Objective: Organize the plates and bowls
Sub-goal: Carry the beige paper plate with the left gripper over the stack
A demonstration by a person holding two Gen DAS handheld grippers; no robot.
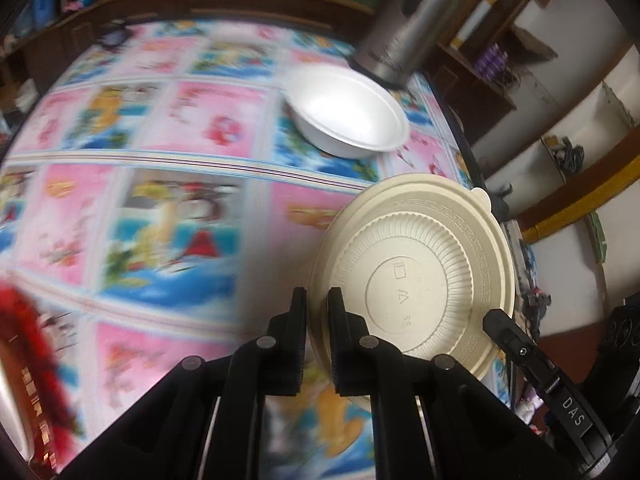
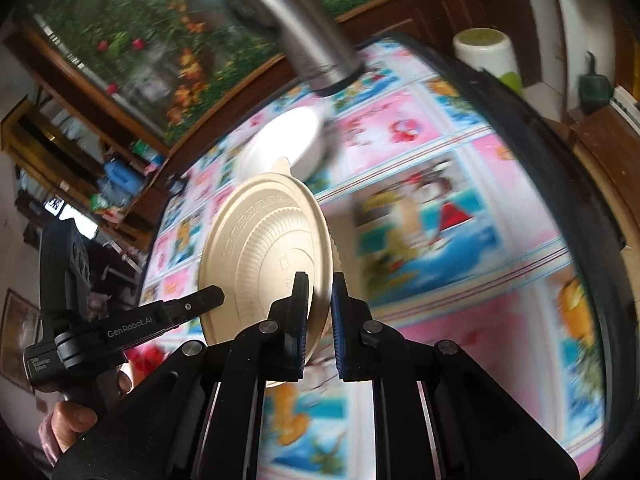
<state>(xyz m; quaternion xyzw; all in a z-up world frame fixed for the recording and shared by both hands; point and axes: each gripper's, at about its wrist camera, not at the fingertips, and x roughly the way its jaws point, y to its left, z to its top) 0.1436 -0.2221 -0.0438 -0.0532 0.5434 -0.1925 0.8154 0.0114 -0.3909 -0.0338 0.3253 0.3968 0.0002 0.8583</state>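
A cream ribbed plate (image 1: 416, 276) is held on edge above the table between both grippers. My left gripper (image 1: 318, 300) is shut on its rim. My right gripper (image 2: 320, 292) is shut on the opposite rim of the same plate (image 2: 268, 248). The right gripper's finger (image 1: 500, 324) shows at the plate's far edge in the left wrist view, and the left gripper's finger (image 2: 200, 300) shows in the right wrist view. A white bowl (image 1: 348, 112) sits on the table beyond the plate; it also shows in the right wrist view (image 2: 288, 140).
A steel thermos (image 1: 404, 28) stands just behind the bowl, also in the right wrist view (image 2: 304, 28). The table carries a pink and blue cartoon cloth (image 1: 160, 140). A red-trimmed object (image 1: 24, 340) lies at the left edge. Wooden shelves surround the table.
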